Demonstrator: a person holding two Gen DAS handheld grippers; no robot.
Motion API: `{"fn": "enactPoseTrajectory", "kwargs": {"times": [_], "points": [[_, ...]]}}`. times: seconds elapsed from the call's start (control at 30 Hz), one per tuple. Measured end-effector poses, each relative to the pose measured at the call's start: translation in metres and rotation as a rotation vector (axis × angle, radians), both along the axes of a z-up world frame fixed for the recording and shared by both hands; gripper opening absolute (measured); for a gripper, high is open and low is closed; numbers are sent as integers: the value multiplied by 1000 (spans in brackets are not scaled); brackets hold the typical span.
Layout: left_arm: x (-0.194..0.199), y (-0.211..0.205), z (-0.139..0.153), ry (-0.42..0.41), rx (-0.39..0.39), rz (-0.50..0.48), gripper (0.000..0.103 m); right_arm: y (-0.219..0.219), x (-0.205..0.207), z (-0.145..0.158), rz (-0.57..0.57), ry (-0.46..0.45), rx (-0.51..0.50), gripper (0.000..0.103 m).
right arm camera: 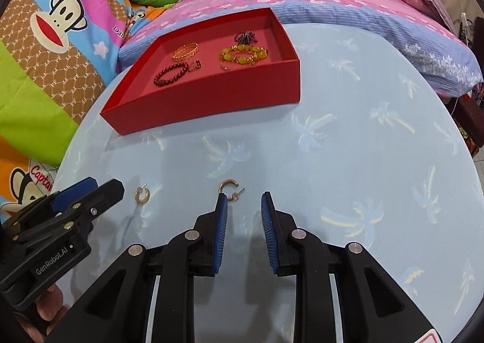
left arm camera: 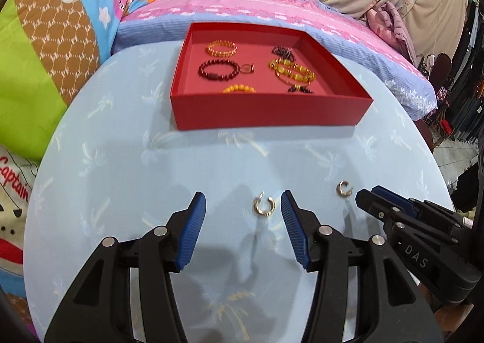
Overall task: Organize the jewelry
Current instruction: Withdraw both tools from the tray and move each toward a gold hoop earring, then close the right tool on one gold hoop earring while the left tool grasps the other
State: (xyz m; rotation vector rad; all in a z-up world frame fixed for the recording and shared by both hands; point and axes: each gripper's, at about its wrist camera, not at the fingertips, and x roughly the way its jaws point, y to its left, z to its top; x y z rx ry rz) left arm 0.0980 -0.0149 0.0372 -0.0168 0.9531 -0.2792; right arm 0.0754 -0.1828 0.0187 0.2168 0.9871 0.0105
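Earrings, two small gold hoops (left arm camera: 264, 206) (left arm camera: 343, 188), lie on the worktop (left arm camera: 211, 161) before the red box (left arm camera: 266, 110); light, stiff, slippery, best pinched across the band. Left claw (left arm camera: 243, 207) and right claw (right arm camera: 243, 204) stand open, empty.

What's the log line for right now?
left claw: open, by left earring | right claw: open, by right earring | box: bracelets inside

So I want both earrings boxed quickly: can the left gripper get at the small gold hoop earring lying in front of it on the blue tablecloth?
Probably yes. The left gripper is open, and the gold hoop earring lies flat just beyond its fingertips with bare cloth around it. The right gripper sits off to the side.
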Motion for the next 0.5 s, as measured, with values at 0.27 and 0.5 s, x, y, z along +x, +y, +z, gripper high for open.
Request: {"fn": "enactPoseTrajectory", "kwargs": {"times": [0.27,0.5], "points": [[-4,-2,-14,27,5,-1,49,11,5,-6,19,6,-23,24],[2,-3,-22,41,14,5,49,15,14,-8,29,3,-42,24]]}}
